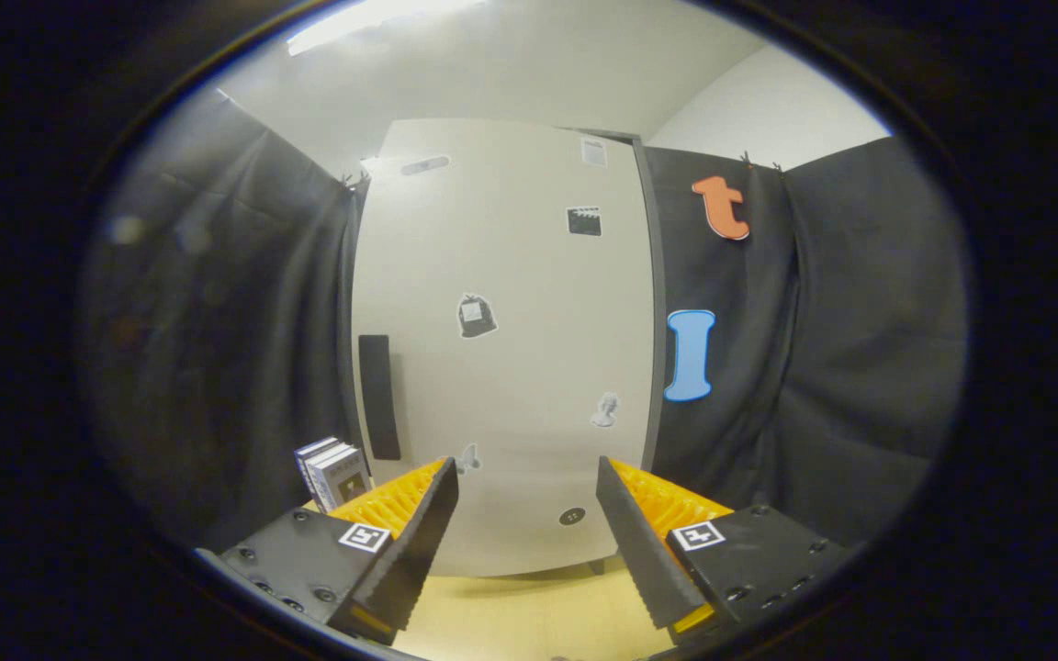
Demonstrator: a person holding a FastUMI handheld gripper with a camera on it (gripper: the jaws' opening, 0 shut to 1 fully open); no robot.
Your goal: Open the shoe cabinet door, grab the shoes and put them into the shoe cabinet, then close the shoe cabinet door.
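Shoe cabinet door [501, 349] stands shut straight ahead of the jaws, pale, dotted with small stickers, a dark handle [379, 397] on its side. A few upright books [333, 471] stand just beyond one finger. The gripper [527, 496] holds its jaws apart, gripping nothing, above the pale wooden floor [529, 615].

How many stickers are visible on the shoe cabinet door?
7 on the shoe cabinet door: two near the top, one upper right, one in the middle, one lower right, two low down just beyond the open gripper. Fingers hold nothing; they may hide more.
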